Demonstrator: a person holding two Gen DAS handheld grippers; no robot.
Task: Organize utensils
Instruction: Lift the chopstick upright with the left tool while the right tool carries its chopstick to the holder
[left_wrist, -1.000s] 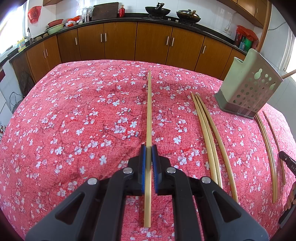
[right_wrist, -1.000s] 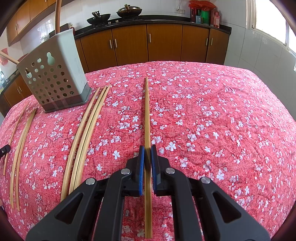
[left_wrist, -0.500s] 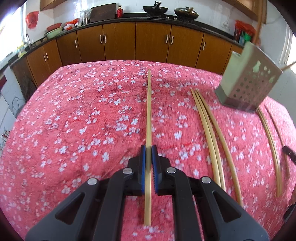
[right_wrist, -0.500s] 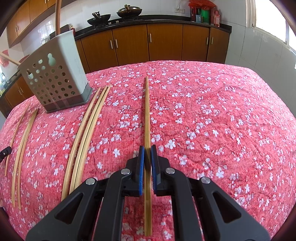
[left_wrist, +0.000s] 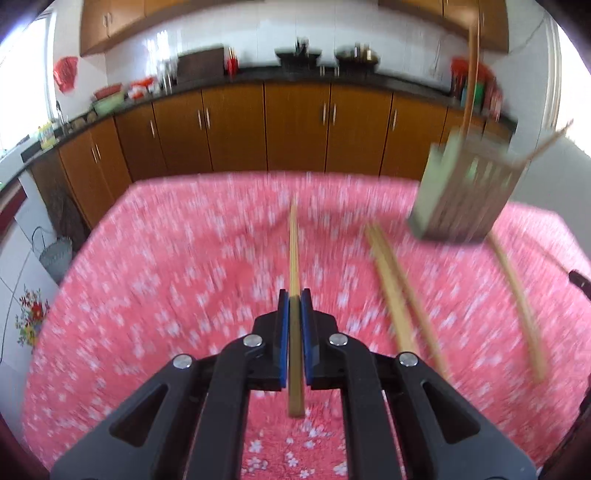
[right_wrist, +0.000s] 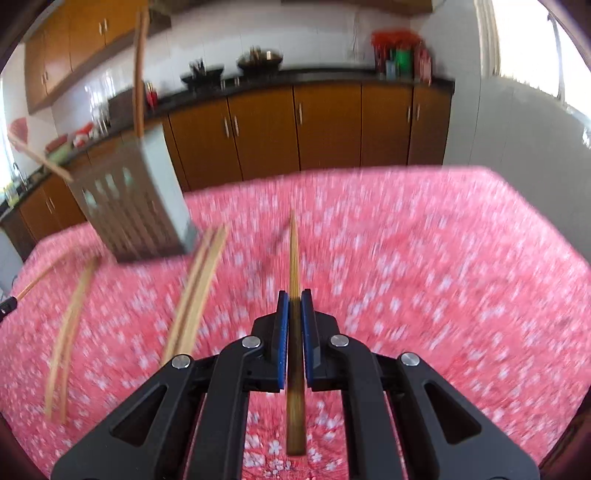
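My left gripper (left_wrist: 294, 295) is shut on a bamboo chopstick (left_wrist: 294, 243) and holds it up above the red flowered tablecloth (left_wrist: 155, 280). My right gripper (right_wrist: 294, 295) is shut on another chopstick (right_wrist: 294, 251), also lifted. A grey perforated utensil holder (left_wrist: 461, 195) stands far right in the left wrist view and far left in the right wrist view (right_wrist: 133, 206), with chopsticks sticking out of it. Loose chopsticks (left_wrist: 399, 295) lie on the cloth beside it; they also show in the right wrist view (right_wrist: 195, 295). Both views are motion-blurred.
More chopsticks (left_wrist: 517, 302) lie right of the holder, seen too in the right wrist view (right_wrist: 70, 317). Brown kitchen cabinets (left_wrist: 295, 129) and a dark counter with pots run behind the table. The table edge drops off at left (left_wrist: 74, 258).
Both grippers have lifted their chopsticks off the cloth and tilted upward, so more of the kitchen shows. The holder and loose chopsticks have not moved.
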